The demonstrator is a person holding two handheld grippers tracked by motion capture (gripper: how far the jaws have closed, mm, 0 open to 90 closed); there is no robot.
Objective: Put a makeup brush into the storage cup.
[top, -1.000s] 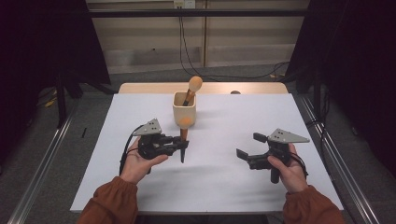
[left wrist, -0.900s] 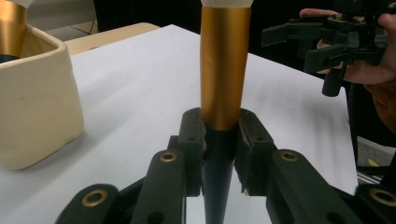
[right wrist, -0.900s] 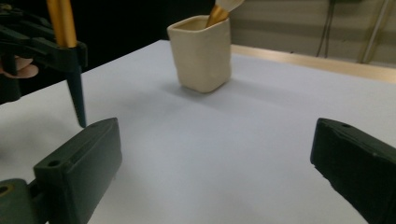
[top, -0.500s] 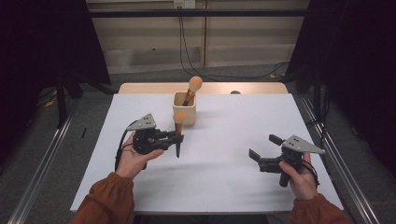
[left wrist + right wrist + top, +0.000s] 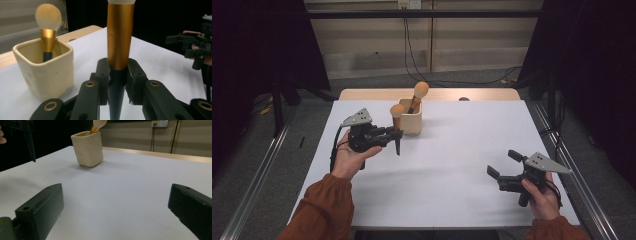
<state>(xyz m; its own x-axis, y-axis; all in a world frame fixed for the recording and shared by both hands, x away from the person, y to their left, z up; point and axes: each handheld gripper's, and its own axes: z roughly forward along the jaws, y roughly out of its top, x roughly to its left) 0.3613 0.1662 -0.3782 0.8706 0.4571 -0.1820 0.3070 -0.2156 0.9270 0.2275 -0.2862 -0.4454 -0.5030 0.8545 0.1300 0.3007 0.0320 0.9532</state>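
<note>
- Left gripper [image 5: 395,136], left of centre in the high view: jaws pressed together on a makeup brush [image 5: 397,120], held upright with its pale bristle head at the top and its dark pointed handle hanging below the jaws. The left gripper view shows the gold ferrule [image 5: 119,35] rising from between the two black jaws and the dark handle tapering out beneath them.
- Change: one second ago this brush hung lower, with its tip close to the white table cover [image 5: 452,150]; it has since risen, and its head is now level with the cup's rim. The grip itself has not altered.
- Cream cup [image 5: 409,117], just right of the held brush in the high view and at the left of the left gripper view: square-mouthed, standing upright near the far edge of the cover. A second brush [image 5: 418,95] leans inside it, bristles up.
- Right gripper [image 5: 503,170], lower right of the high view: jaws spread wide with nothing between them. It has drawn back toward the near right corner, well apart from the cup.
- Reading: the lift probably clears the handle tip for entry over the rim; the brush is not yet above the cup's mouth, so insertion remains to be done.
</note>
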